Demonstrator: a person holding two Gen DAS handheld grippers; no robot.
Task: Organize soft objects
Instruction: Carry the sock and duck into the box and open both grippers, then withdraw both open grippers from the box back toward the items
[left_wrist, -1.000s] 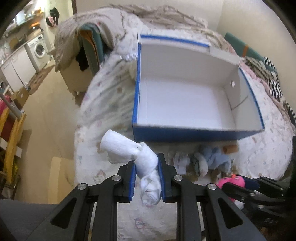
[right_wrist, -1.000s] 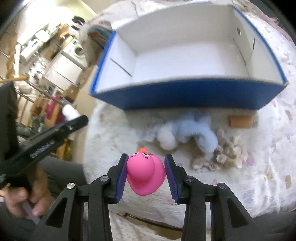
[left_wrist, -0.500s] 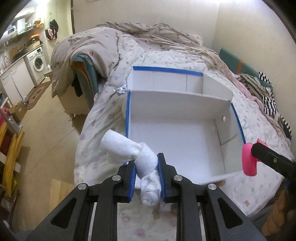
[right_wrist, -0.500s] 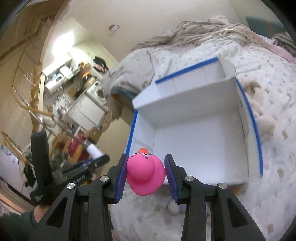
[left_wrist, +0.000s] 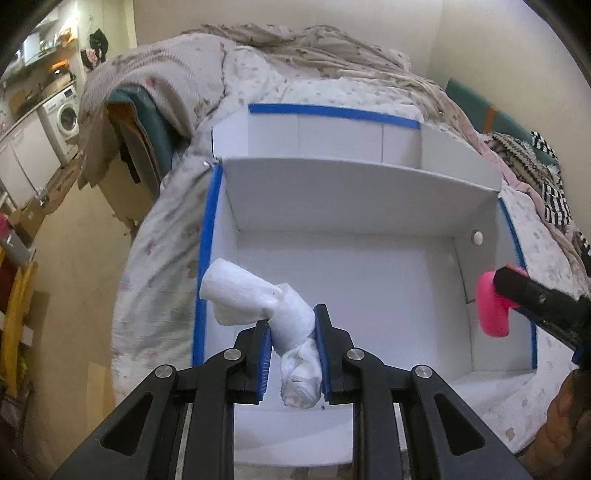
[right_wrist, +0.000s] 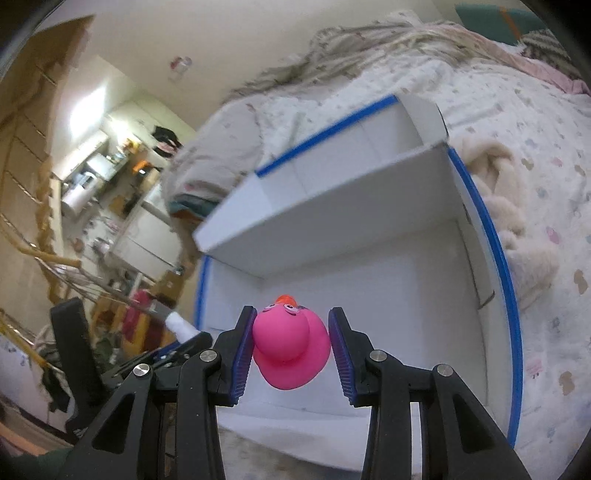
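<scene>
My left gripper (left_wrist: 292, 345) is shut on a white rolled cloth (left_wrist: 273, 312) and holds it above the left front part of an open white box with blue edges (left_wrist: 369, 280). My right gripper (right_wrist: 291, 341) is shut on a pink rubber duck (right_wrist: 291, 350) and holds it over the same box (right_wrist: 388, 295). In the left wrist view the duck (left_wrist: 493, 306) and the right gripper show at the box's right wall. The box floor is bare white.
The box lies on a bed with a flowered quilt (left_wrist: 162, 258). A cream plush heap (right_wrist: 509, 206) lies right of the box. Rumpled blankets (left_wrist: 314, 48) are behind. The bed's left edge drops to the floor, with a washing machine (left_wrist: 62, 110) far left.
Both grippers have risen from the bed's front edge and moved forward over the box with their loads. The small toys in front of the box have dropped out of view.
</scene>
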